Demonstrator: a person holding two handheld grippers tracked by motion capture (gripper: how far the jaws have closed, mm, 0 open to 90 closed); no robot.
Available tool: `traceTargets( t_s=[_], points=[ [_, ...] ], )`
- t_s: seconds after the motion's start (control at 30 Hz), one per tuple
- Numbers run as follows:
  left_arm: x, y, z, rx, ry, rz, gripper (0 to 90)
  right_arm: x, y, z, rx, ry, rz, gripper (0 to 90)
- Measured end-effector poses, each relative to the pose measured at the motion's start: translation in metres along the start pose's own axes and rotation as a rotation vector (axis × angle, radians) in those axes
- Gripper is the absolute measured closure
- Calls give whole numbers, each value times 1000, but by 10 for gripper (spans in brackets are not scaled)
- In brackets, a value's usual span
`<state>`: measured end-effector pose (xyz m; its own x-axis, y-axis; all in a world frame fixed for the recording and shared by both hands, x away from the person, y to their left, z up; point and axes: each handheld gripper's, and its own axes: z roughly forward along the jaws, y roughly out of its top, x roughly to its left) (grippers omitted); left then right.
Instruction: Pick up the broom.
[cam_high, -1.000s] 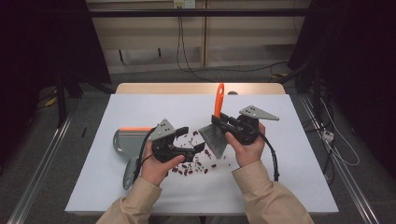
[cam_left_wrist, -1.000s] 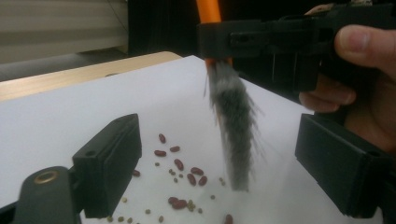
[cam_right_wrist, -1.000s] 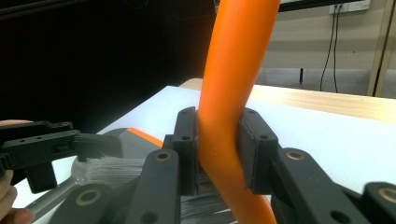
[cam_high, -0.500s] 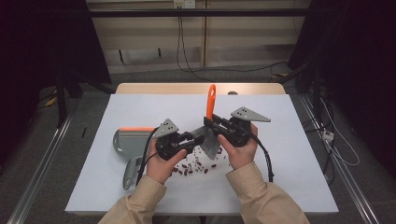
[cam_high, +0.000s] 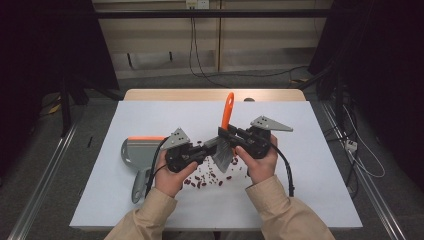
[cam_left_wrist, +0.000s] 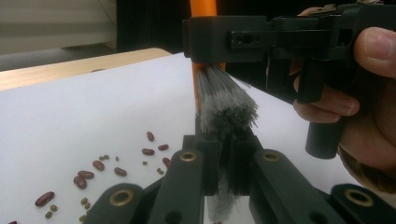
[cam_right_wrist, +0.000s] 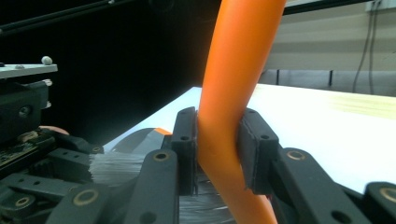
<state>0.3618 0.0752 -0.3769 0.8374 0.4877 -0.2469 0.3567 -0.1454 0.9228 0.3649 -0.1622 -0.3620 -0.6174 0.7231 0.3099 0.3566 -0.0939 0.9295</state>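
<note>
Lab recording bay, black curtains (cam_high: 45, 45), dangling cables (cam_high: 192, 45), white-covered table (cam_high: 310, 195)

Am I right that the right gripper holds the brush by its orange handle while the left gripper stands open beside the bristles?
Not quite: the left gripper is shut on the bristles, as the left gripper view shows. The right gripper does hold the orange handle.

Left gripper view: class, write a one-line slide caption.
Left tool pinches the brush's grey bristles above scattered beans.
</note>
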Motion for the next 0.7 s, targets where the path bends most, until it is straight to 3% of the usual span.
traceTargets(
  t_s=[0.23,0.4,0.5,0.7],
  points=[
    [2,0,-3,11,-11,1,861,-6,-1,-3,-1,72,18,633],
    [2,1,-4,10,-20,1,861,-11,-4,-5,-6,73,25,447],
    [4,1,-5,10,-32,-1,861,-16,-5,-9,-5,138,36,437],
    [7,1,-7,5,-32,-5,861,-27,-9,-17,22,207,2,427]
  ],
)
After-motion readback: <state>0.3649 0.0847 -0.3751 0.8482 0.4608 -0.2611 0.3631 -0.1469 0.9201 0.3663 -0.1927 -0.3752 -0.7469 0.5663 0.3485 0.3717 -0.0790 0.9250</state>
